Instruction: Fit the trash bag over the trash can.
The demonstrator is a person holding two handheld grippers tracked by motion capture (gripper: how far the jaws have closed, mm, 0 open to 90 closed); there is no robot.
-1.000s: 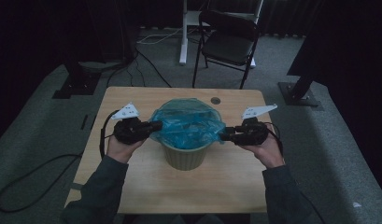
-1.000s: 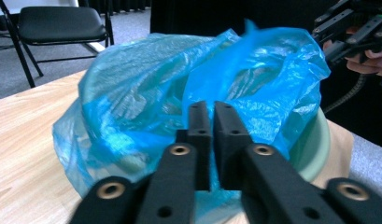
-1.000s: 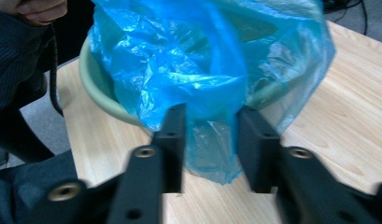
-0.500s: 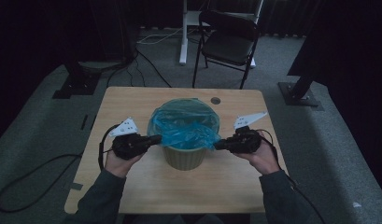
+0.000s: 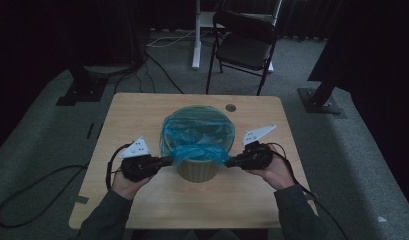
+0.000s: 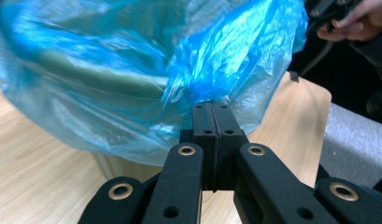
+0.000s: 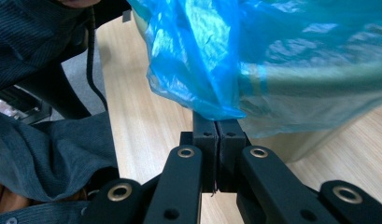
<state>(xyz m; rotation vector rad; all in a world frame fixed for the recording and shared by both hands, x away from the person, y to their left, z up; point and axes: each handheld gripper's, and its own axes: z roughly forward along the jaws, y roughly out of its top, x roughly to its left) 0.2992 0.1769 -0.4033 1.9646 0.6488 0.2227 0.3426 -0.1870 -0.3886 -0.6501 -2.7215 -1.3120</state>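
Blue bag (image 5: 199, 151) edge is pinched in both closed claws, left claw (image 6: 212, 107) and right claw (image 7: 218, 122).

Both forearms, in dark ribbed sleeves, enter from the near edge of the table in the high view and angle inward toward each other. The left hand (image 5: 126, 181) grips the body of the black two-jaw left gripper (image 5: 169, 160), which lies roughly level and points right; its grey three-cornered plate faces up. The right hand (image 5: 270, 170) holds the black two-jaw right gripper (image 5: 229, 162), level and pointing left, plate likewise up. In the left gripper view the jaws stand pressed together, pinching thin blue plastic film (image 6: 212, 79). In the right gripper view the jaws, which have just been closing, meet likewise on the film.
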